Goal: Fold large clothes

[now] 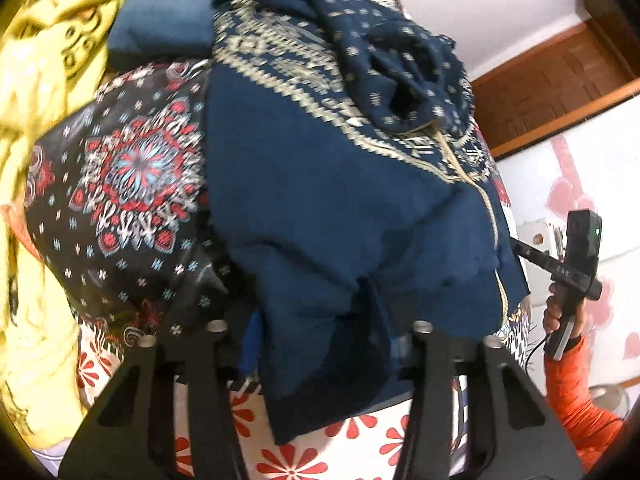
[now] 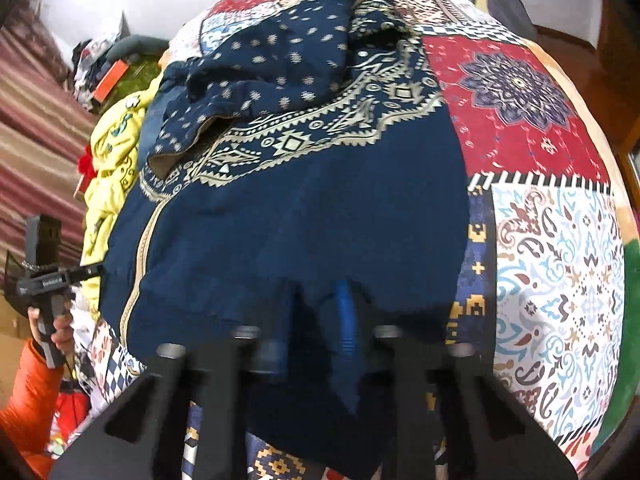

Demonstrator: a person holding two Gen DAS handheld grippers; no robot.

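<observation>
Though bunched at its far end, lies spread straight ahead of both tools: navy garment (image 2: 304,216), on the patchwork bedspread (image 2: 560,264), long axis running away from the near hem toward the gold-printed yoke and crumpled sleeve. Sits about equally near to both hands, one at each side of that hem, so any fold probably turns on carrying the near edge forward along that axis, over the body toward the yoke.

Right gripper (image 2: 312,332): nearly closed, blue pads (image 2: 345,320) close together with a pleat of hem cloth pinched between and hanging below. Left gripper (image 2: 90,270): seen from the other side reaching into the garment's edge beside the yellow clothing (image 2: 112,168); in its own view buried under draped cloth, with fingertips hidden (so cannot tell how far open, or whether actually gripping). Worth confirming that hold before lifting, or risks one corner trailing.
</observation>
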